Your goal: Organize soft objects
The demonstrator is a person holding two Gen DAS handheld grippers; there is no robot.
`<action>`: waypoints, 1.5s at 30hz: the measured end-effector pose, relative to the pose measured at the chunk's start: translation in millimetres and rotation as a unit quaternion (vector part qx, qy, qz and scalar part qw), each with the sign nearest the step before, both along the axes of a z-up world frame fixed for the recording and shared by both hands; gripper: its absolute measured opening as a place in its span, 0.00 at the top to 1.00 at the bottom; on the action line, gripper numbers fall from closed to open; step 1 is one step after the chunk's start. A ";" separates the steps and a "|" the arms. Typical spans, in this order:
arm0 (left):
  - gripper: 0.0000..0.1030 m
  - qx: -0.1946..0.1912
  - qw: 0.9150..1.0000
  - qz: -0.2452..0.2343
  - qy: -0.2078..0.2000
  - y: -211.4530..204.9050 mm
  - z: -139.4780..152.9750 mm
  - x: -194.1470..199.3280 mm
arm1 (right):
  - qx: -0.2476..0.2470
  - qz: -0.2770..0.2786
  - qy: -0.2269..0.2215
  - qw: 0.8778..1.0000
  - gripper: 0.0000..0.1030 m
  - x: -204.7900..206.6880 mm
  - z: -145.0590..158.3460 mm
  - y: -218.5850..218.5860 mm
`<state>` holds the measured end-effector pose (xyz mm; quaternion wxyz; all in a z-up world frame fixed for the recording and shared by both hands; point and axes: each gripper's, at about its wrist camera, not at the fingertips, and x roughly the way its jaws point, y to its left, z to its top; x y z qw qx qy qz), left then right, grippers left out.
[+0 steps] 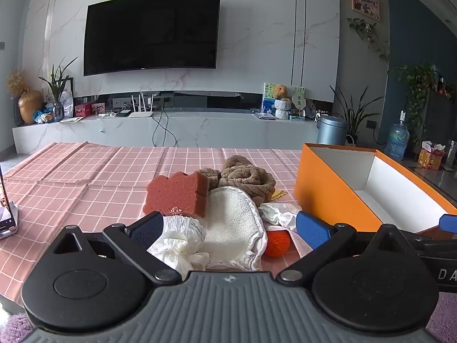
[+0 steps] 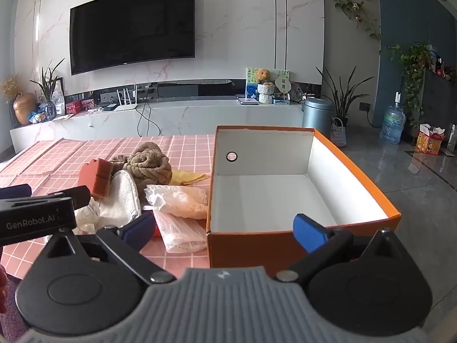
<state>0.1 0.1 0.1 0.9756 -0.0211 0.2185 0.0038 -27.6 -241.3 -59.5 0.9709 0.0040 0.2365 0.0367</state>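
Note:
A pile of soft things lies on the pink checked tablecloth: a red sponge, a brown rolled towel, a white fluffy cloth, a white drawstring pouch, an orange knitted ball and crumpled white plastic. My left gripper is open, its fingers either side of the pouch and cloth, holding nothing. An orange box with an empty white inside stands to the right. My right gripper is open at the box's near left corner. The sponge, towel and plastic bags lie left of the box.
A yellow cloth lies behind the bags. A phone stands at the table's left edge. The left gripper's body crosses the right wrist view's left side. Beyond the table are a TV wall, a marble console and a grey floor.

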 end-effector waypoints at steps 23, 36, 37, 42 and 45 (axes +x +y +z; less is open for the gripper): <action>0.00 0.003 1.000 -0.001 0.000 -5.0 -3.1 -0.7 | -0.002 -0.011 0.006 1.000 0.02 0.8 -0.3 -0.3; 0.00 0.003 1.000 -0.001 0.001 -5.3 -2.9 -0.2 | -0.003 -0.012 0.012 1.000 0.02 1.8 -1.4 -0.1; 0.00 0.003 1.000 -0.002 0.000 -6.7 -4.8 0.9 | -0.003 -0.012 0.012 1.000 0.02 1.7 -1.4 -0.1; 0.00 0.004 1.000 -0.007 0.002 -8.2 -8.9 1.3 | -0.002 -0.012 0.013 1.000 0.02 2.1 -1.9 -0.5; 0.00 0.004 1.000 -0.008 0.002 -7.4 -8.2 0.2 | -0.001 -0.013 0.015 1.000 0.02 2.7 -2.3 -0.4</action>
